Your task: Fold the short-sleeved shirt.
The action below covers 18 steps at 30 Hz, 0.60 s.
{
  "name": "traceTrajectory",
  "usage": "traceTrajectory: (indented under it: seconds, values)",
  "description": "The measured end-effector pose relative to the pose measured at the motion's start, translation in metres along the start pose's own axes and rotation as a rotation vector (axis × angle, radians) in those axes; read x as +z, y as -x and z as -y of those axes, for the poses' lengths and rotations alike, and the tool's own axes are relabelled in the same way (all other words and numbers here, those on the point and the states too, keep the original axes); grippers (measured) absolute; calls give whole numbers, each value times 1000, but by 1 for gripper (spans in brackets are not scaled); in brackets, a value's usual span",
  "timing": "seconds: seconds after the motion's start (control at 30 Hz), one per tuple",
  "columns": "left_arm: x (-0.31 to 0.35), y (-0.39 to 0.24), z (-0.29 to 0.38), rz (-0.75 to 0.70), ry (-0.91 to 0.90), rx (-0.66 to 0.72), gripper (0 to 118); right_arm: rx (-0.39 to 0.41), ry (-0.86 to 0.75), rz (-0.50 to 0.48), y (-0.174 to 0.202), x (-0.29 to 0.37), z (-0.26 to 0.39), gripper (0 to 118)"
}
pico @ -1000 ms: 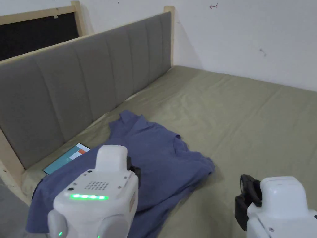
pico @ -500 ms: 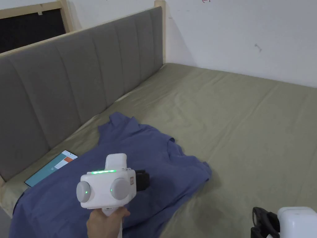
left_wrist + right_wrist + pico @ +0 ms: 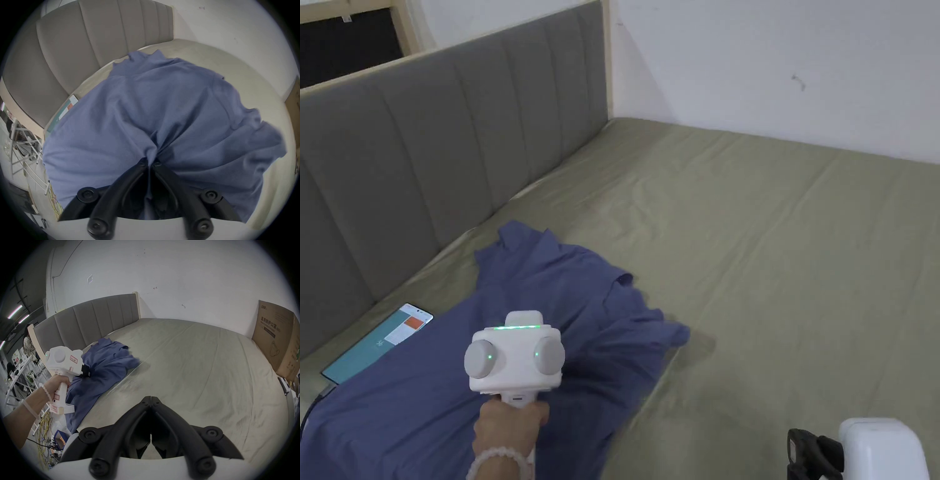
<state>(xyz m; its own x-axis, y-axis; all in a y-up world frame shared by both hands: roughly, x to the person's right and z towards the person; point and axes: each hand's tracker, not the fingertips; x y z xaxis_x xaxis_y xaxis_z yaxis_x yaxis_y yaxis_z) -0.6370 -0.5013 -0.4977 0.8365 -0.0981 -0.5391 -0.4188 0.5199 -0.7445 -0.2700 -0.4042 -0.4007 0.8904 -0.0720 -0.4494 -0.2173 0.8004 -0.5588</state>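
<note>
Dragging crumpled blue short-sleeved cotton shirt (image 3: 162, 113) toward bed's near-left corner: left gripper (image 3: 150, 163) pinches mid-fabric, far hem pulled inward since a second ago; right gripper (image 3: 151, 398) pressed together, empty. Spreading pending.

The blue short-sleeved shirt (image 3: 562, 312) lies rumpled on the bed (image 3: 787, 225) beside the headboard, its near part bunched and lifted.

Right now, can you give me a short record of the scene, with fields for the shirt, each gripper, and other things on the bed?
shirt: crumpled blue short-sleeved shirt, unfolded, near the grey padded headboard
left gripper: shut on the shirt, fabric bunched between its jaws
right gripper: shut, holds nothing, over the bare olive bed sheet
other: phone with teal screen beside the shirt
</note>
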Motion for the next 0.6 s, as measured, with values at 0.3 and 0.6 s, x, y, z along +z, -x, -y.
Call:
traceTrajectory:
  seconds: [0.3,0.6]
  values:
    - [49,26,-10,164,4,120,0,-44,-15,28,-24,16,-2,0]
    - [169,2,-40,355,-162,73,0,-157,-70,57,-56,53,-11,0]
